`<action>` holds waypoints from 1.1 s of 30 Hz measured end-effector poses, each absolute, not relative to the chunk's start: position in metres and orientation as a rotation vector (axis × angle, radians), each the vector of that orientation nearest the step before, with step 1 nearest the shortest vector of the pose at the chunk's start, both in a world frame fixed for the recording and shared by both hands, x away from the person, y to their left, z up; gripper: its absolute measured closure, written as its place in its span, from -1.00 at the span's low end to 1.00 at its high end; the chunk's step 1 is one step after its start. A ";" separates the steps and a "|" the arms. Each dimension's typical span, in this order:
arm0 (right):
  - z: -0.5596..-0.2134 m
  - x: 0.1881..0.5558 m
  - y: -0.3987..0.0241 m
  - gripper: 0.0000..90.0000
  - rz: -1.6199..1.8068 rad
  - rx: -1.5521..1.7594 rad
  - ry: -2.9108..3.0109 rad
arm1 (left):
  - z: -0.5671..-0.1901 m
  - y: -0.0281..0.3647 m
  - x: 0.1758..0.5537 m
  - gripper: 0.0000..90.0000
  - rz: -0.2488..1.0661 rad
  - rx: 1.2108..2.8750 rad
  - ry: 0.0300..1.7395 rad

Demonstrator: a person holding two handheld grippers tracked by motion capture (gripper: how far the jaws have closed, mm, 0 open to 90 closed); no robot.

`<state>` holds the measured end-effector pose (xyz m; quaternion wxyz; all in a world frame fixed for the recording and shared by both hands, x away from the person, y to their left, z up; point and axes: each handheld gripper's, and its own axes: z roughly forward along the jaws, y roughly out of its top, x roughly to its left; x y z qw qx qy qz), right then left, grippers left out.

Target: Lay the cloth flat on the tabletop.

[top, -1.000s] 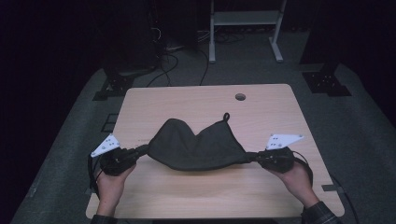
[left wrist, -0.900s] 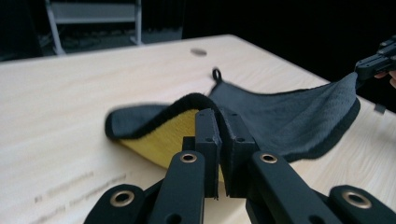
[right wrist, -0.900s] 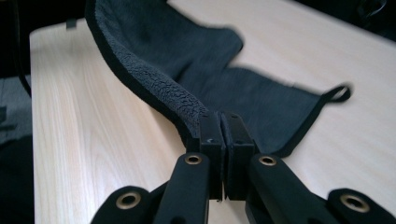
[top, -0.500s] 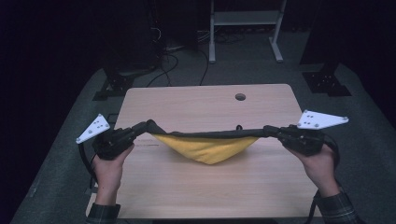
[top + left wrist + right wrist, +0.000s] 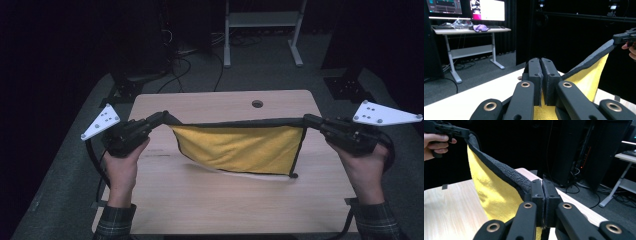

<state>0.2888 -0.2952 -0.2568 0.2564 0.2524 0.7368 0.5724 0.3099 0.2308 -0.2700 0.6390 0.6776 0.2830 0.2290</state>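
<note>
Yellow terry faces us: the cloth (image 5: 240, 149) hangs stretched above the desk (image 5: 210, 200), left gripper (image 5: 162, 118) at nine o'clock, right gripper (image 5: 309, 120) at three, both jaws clamped on its top corners, probably to spread it flat.

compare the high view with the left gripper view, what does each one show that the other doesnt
The high view alone takes in the whole cloth stretched between the left gripper and the right gripper, its lower edge sagging toward the table, plus both forearms in plaid sleeves. The left gripper view alone shows that gripper's jaws pressed together on the cloth's dark edge, and a desk with lit monitors behind. Both show the yellow face, the dark border and the wooden tabletop.
</note>
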 end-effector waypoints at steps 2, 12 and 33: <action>-0.255 0.293 -0.296 0.96 1.540 0.694 1.997 | -0.269 0.228 0.317 0.92 0.527 1.546 0.650; -0.248 0.363 -0.295 0.96 1.525 0.792 1.974 | -0.257 0.217 0.380 0.93 0.580 1.509 0.681; -0.334 0.378 -0.280 0.95 1.448 0.878 2.199 | -0.347 0.220 0.353 0.93 0.467 1.701 0.753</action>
